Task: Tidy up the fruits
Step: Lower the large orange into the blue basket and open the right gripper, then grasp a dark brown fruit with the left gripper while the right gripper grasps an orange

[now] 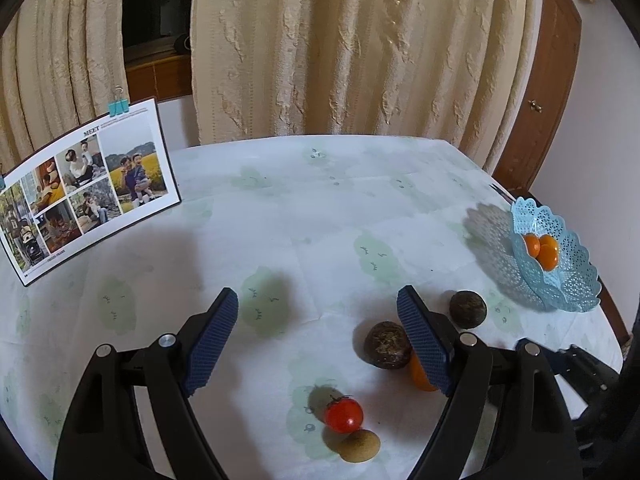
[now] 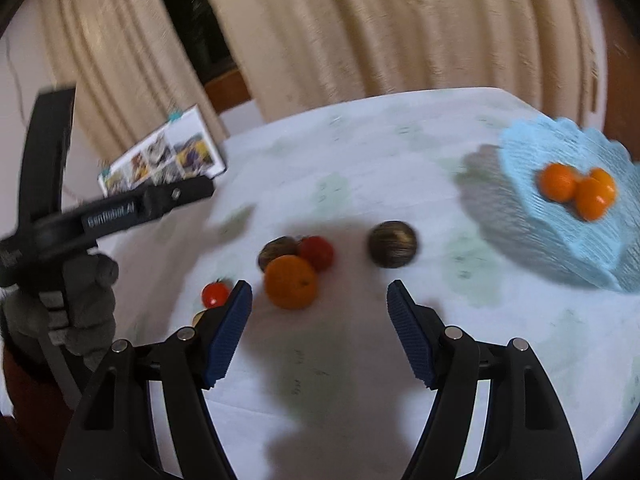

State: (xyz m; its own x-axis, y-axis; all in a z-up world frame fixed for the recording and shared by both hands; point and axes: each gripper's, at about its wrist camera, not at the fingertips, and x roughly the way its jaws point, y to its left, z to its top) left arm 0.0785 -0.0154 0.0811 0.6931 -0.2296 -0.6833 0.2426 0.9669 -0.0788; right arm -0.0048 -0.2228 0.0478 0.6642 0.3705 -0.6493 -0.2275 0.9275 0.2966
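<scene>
Partly behind the left gripper's [image 1: 318, 322] finger [image 1: 424, 344] hides an orange [image 1: 420, 376].

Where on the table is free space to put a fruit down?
Bare cloth lies between the photo card and the blue basket. It is crowded near the dark balls, orange and tomato.

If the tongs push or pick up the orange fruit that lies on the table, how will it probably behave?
The orange fruit looks round and lies free on the flat tablecloth, so a push would probably roll it. It sits close against a dark fruit and a red one, so these may shift too. Its skin seems smooth; the open right tongs may slip.
</scene>
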